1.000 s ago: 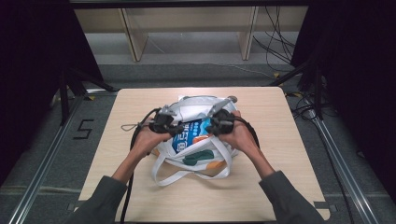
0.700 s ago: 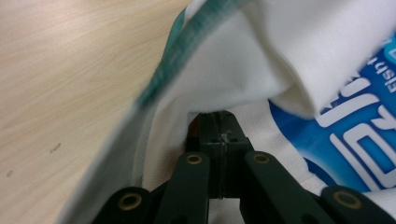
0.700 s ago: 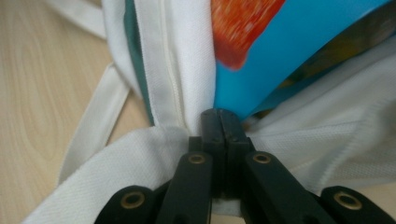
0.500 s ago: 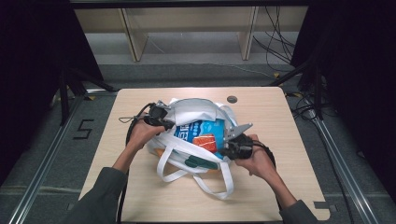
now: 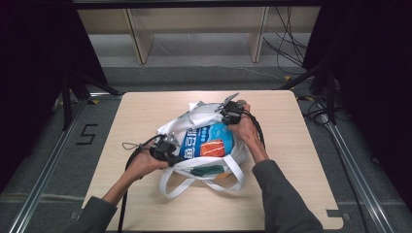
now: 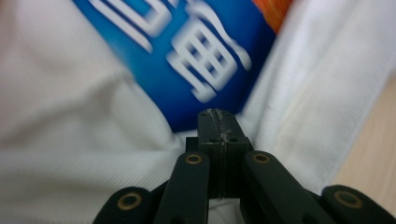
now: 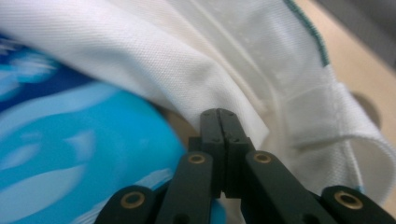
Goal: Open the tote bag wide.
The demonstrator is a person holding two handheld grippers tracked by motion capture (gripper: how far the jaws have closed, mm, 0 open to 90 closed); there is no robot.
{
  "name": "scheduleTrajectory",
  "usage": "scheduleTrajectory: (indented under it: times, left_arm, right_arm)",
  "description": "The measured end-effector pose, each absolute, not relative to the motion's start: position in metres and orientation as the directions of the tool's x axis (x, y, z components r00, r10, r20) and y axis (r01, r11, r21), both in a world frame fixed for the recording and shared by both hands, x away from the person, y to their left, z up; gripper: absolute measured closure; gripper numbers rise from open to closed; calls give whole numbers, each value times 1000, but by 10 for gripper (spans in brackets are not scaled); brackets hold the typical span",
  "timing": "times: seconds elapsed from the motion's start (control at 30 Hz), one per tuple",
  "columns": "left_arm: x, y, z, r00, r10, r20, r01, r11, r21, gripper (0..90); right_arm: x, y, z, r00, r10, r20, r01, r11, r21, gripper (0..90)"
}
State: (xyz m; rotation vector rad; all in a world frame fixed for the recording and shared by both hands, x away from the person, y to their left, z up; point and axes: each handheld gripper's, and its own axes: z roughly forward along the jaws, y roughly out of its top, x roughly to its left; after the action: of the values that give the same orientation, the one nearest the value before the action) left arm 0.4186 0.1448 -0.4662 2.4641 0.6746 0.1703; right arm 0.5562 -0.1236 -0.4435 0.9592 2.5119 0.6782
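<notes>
A white cloth tote bag (image 5: 197,121) with a blue printed panel (image 5: 214,138) and an orange patch lies in the middle of the wooden table (image 5: 141,109). Its white handles (image 5: 194,182) loop toward the near edge. My left gripper (image 5: 170,154) sits at the bag's near-left side. Its jaws are shut, with the tips against the fabric where blue print (image 6: 187,60) meets white cloth. My right gripper (image 5: 228,112) is at the bag's far-right rim, jaws shut, tips against a white fold (image 7: 177,70). I cannot tell whether either gripper pinches any cloth.
A small dark round thing (image 5: 241,102) lies on the table just beyond the right hand. Wooden shelving (image 5: 194,29) stands behind the table, and cables (image 5: 291,53) run over the floor at the back right. Bare tabletop lies to both sides of the bag.
The left hand has dropped from the bag's far-left corner to its near-left side. The right hand has gone from the near right up to the far-right rim. The bag has shifted and bunched.
</notes>
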Motion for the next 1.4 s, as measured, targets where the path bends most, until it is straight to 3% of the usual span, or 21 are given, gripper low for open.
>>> scheduleTrajectory:
  times: [0.17, 0.4, 0.47, 0.53, 0.6, 0.63, 0.7, 0.87, 1.07, 1.17, 1.33, 1.4]
  left_arm:
    - [416, 144, -456, 851, 525, 9, 420, -690, 589, 895]
    - [455, 144, -424, 777, 629, -20, 464, -552, 693, 863]
    - [468, 143, -424, 760, 650, -17, 483, -547, 684, 864]
    - [478, 146, -427, 741, 671, -14, 513, -553, 657, 869]
    - [486, 157, -433, 698, 714, 62, 524, -567, 636, 874]
    - [493, 169, -440, 674, 738, 41, 553, -541, 634, 895]
    - [497, 181, -447, 633, 769, -87, 604, -420, 678, 896]
    - [493, 168, -436, 662, 748, -34, 570, -474, 671, 871]
    - [494, 170, -400, 645, 764, -1, 473, -398, 786, 846]
    - [512, 186, -404, 569, 823, 6, 519, -365, 773, 873]
    - [529, 194, -441, 538, 841, -62, 598, -328, 731, 893]
    - [528, 192, -441, 546, 836, -55, 596, -341, 727, 892]
  right_arm:
    - [563, -128, -446, -679, 720, -144, 559, 633, 535, 900]
    - [515, -127, -403, -742, 649, -166, 414, 639, 649, 900]
    - [503, -127, -401, -771, 611, -179, 384, 670, 636, 900]
    - [495, -130, -405, -762, 618, -192, 383, 670, 636, 900]
    - [492, -138, -409, -750, 633, -193, 392, 660, 641, 900]
    - [490, -145, -411, -742, 643, -190, 409, 658, 632, 900]
    - [495, -162, -421, -722, 658, -214, 439, 674, 594, 900]
    - [505, -180, -451, -696, 703, -147, 493, 617, 613, 900]
    - [497, -172, -412, -715, 685, -141, 416, 578, 702, 900]
    - [508, -175, -406, -686, 712, -152, 430, 565, 705, 900]
    - [535, -171, -448, -647, 757, -93, 537, 540, 648, 900]
    - [539, -166, -457, -645, 753, -128, 532, 563, 632, 900]
